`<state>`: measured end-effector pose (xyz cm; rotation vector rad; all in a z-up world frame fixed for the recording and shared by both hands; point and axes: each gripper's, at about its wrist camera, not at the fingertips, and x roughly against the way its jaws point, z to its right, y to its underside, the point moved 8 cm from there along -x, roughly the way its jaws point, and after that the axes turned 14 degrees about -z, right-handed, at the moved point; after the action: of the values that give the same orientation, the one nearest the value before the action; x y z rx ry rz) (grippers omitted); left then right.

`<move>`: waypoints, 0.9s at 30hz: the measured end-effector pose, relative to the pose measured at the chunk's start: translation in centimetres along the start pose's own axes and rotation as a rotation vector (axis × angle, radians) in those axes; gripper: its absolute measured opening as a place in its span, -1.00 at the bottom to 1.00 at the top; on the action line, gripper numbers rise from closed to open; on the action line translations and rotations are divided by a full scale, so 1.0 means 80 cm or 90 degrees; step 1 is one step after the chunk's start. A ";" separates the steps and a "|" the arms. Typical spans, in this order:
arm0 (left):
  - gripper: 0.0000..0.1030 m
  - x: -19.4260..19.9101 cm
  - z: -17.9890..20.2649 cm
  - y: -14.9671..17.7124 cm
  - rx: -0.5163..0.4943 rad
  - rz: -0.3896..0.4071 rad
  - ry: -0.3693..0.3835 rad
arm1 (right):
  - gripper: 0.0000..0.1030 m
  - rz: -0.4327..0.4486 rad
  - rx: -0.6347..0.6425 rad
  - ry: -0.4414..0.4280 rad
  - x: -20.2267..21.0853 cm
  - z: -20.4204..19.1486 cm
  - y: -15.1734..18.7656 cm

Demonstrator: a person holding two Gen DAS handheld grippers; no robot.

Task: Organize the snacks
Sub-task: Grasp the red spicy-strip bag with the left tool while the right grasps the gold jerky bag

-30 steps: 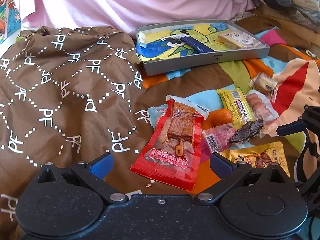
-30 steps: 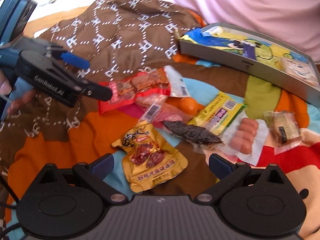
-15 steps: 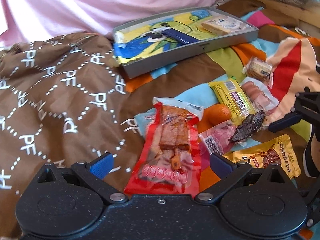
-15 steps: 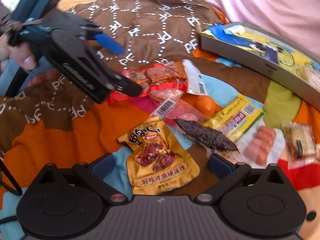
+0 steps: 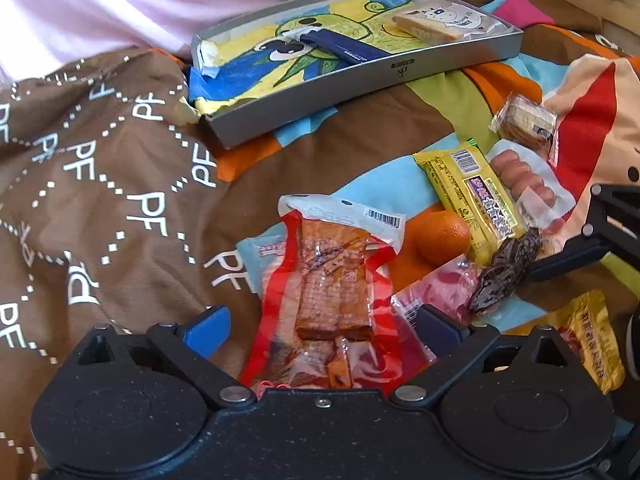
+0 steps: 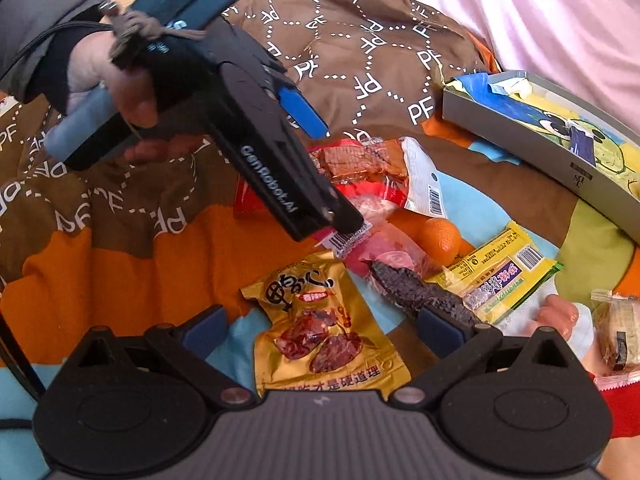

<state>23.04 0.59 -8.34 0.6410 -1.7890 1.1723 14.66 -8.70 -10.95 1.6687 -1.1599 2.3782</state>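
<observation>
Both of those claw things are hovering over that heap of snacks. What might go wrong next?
The red packet overlaps the pink packet, so the open left gripper closing there may pinch both. The orange lies loose on soft bedding beside them and could roll if nudged. The right gripper, open over the gold packet, has one finger by the dark strip and may catch it too.

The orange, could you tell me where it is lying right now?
In the left wrist view the orange sits right of centre on the bedspread, between the red snack packet and the yellow bar, behind the pink packet.
</observation>
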 end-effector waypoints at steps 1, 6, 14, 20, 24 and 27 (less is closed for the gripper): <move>0.85 0.000 -0.001 -0.001 0.005 -0.003 0.008 | 0.99 0.001 0.000 -0.001 0.000 0.000 0.000; 0.56 0.001 -0.004 0.002 0.042 -0.014 0.056 | 0.89 0.007 0.008 -0.004 0.003 -0.003 0.002; 0.38 0.009 -0.009 0.014 0.118 -0.022 0.098 | 0.72 0.007 0.012 -0.010 0.003 -0.005 0.003; 0.37 0.020 -0.005 0.026 0.156 -0.037 0.111 | 0.46 0.002 0.005 -0.005 0.008 -0.006 0.005; 0.37 0.028 -0.004 0.036 0.188 -0.050 0.123 | 0.29 -0.003 -0.001 0.003 0.013 -0.007 0.009; 0.37 0.034 0.001 0.045 0.196 -0.057 0.128 | 0.24 -0.005 -0.006 0.015 0.018 -0.007 0.014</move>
<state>18.84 2.15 -7.58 0.7437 -1.4104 1.4115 13.13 -9.73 -10.44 1.6348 -1.1558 2.3776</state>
